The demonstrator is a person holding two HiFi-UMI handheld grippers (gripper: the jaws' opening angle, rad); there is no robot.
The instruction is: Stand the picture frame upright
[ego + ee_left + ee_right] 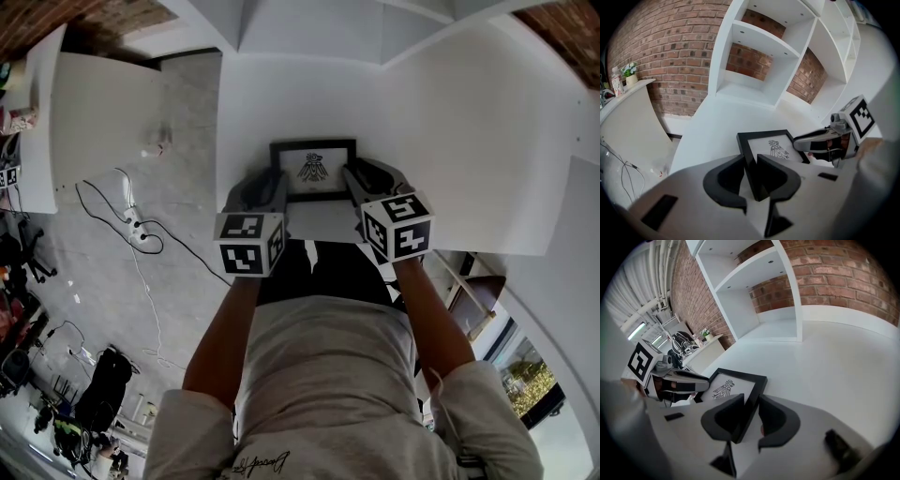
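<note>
A black picture frame [313,169] with a bird drawing lies face up on the white table [450,141], between my two grippers. My left gripper [267,183] has the frame's left edge [749,161] between its jaws, and the pads sit against it [750,173]. My right gripper [361,178] grips the frame's right edge [752,399] in the same way [751,413]. Each gripper shows in the other's view: the right gripper [820,138] and the left gripper [684,378]. I cannot tell whether the frame's near side is lifted off the table.
A white shelf unit [764,61] stands at the back of the table against a brick wall [670,61]. A cable and power strip [136,225] lie on the floor to the left. A white counter [84,103] is further left.
</note>
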